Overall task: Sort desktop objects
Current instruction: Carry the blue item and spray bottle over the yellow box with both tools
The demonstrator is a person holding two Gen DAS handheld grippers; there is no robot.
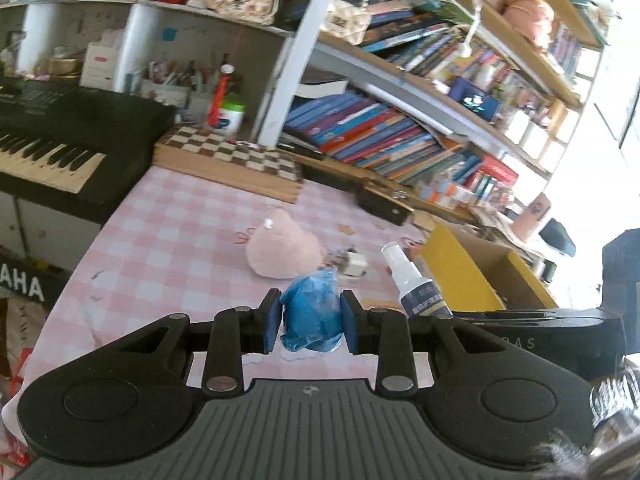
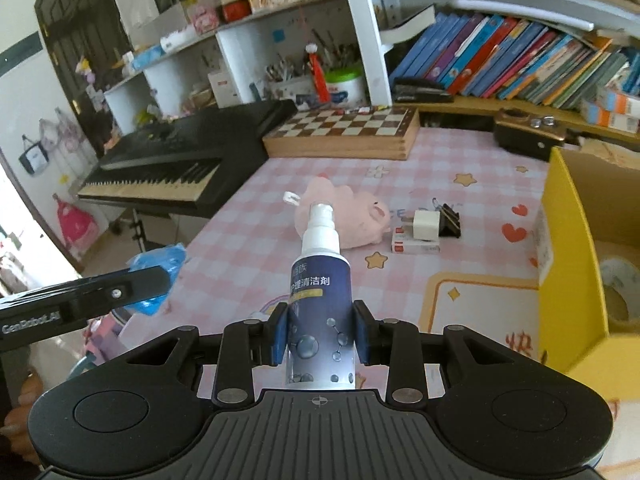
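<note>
1. Two grippers are in view. The left gripper (image 1: 311, 326) is clamped on one crumpled blue plastic bag (image 1: 312, 316), both blue pads pressing its sides, and holds it above the near edge of the table.
2. The right gripper (image 2: 320, 338) is closed on one white spray bottle with a dark blue label (image 2: 320, 304). Its pads squeeze the lower body, and the nozzle end points away from the camera.
3. From the right wrist view, the left gripper and its blue bag (image 2: 160, 276) appear at the left, apart from the bottle and out past the table's left edge.
4. One pink-and-white checked tablecloth (image 2: 460, 160) covers the table.
5. On the cloth lies one pink plush toy (image 2: 352, 216), on its side near the middle.
6. Just right of the plush toy sits a small cluster: one white cube-shaped charger plug (image 2: 426, 226), one black binder clip (image 2: 450, 220) touching it, and one flat white-and-red box (image 2: 414, 245) beneath them.
7. One yellow cardboard box (image 2: 568, 264) stands open at the right edge of the table. One roll of tape (image 2: 618, 296) lies inside it.
8. One wooden chessboard case (image 2: 344, 132) lies at the far side of the table.
9. One black electronic keyboard (image 2: 168, 168) stands to the left, beside the table.
10. Behind it all, shelves hold many leaning books (image 2: 520, 60), too many to count.
</note>
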